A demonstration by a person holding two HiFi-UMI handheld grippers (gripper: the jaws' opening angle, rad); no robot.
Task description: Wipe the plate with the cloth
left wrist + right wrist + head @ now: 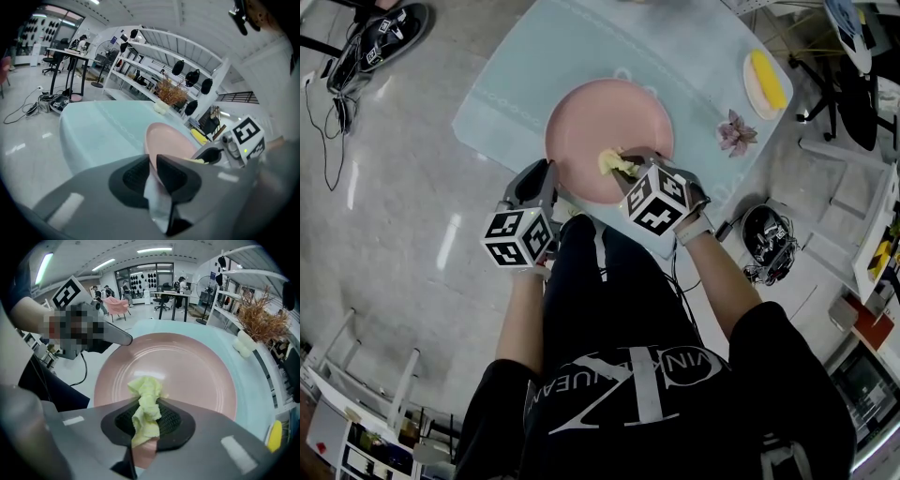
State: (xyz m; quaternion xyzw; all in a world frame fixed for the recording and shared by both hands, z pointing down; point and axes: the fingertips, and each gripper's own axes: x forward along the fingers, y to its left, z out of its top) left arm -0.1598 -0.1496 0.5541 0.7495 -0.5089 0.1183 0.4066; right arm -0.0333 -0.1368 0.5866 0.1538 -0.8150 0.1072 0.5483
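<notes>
Left hand-held gripper (551,180) is clamped on the near-left rim of the plate (614,108). My right hand-held gripper (630,164) pinches the cloth (610,164) over the near part, so there's a tight gap between the two. The plate's middle and far half are bare and free to cross. The worktop (502,108) left of the plate is bare too. On the right, a purple flower (737,133) and a small dish (752,89) stand apart from the plate.
</notes>
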